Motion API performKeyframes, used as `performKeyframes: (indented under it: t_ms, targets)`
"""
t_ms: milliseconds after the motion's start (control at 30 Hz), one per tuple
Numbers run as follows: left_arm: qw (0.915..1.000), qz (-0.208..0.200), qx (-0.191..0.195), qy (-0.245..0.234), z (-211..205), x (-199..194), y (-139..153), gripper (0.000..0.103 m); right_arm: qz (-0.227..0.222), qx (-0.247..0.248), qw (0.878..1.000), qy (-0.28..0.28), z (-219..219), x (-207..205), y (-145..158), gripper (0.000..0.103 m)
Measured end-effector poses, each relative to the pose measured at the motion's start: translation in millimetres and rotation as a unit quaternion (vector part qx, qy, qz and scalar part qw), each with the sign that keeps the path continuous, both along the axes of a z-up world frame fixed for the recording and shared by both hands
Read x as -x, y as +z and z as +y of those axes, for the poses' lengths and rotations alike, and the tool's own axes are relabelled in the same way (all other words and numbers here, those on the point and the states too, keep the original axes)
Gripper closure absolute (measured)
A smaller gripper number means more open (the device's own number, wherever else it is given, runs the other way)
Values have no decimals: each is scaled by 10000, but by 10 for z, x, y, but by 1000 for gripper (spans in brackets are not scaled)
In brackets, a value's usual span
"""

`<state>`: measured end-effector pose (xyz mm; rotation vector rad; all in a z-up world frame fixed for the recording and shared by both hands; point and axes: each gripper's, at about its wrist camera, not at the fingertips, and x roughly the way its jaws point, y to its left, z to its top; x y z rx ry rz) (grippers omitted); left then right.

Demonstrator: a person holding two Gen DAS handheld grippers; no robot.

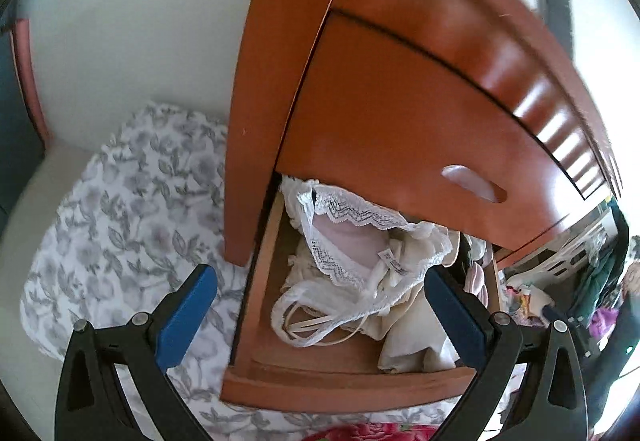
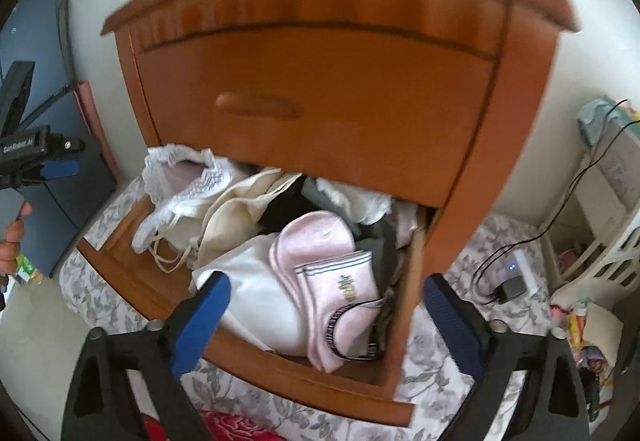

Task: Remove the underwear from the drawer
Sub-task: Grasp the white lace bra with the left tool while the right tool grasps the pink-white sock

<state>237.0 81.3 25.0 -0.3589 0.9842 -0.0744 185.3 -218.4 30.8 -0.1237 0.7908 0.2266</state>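
A home bedroom: wooden nightstand (image 2: 320, 89), clothes-stuffed drawer (image 2: 248, 353), floral bedding (image 1: 132, 225) alongside.

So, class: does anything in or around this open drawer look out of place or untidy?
Yes. The white lace garment hangs over the drawer's back left corner instead of lying inside, and the clothes are heaped unfolded.

I see bright daylight in both fisheye views, with striped glare on the nightstand (image 1: 400, 81) top edge at the left wrist view's right, motion blur smearing the wood, and curved, dark vignetted corners throughout.
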Motion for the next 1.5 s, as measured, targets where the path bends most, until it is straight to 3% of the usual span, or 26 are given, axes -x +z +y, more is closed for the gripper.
performKeyframes:
  t_ms: [133,233,400,567,833,933,1100,1333,1400,1500]
  targets:
    - [9991,182,320,225,50,-130,-169,2,290,38,9996,-3,105,-170,-144,12]
    - [9993,154,286,196,9,-228,-248,7,429,167,9989,13,188,-265,-255,20]
    - [9992,235,298,134,-58,-379,-378,21,610,514,9968,0,286,-388,-414,27]
    - [9989,305,333,144,-113,-480,-506,33,658,794,9947,-17,312,-467,-516,27]
    - [9976,428,530,117,-197,-584,-689,35,546,761,9955,-139,174,-517,-560,43]
    - [9971,439,606,136,-203,-605,-735,44,502,698,9962,-103,156,-535,-560,54]
    - [9952,395,887,137,-202,-628,-800,62,555,794,9952,143,243,-508,-598,56]
    - [9939,284,1063,66,-198,-648,-842,77,602,1050,9924,202,344,-568,-619,56]
    - [9923,264,1211,69,-161,-642,-879,83,652,1064,9920,175,342,-572,-613,70]
    - [9898,225,1403,68,-124,-622,-921,87,654,1005,9927,154,329,-564,-579,81]
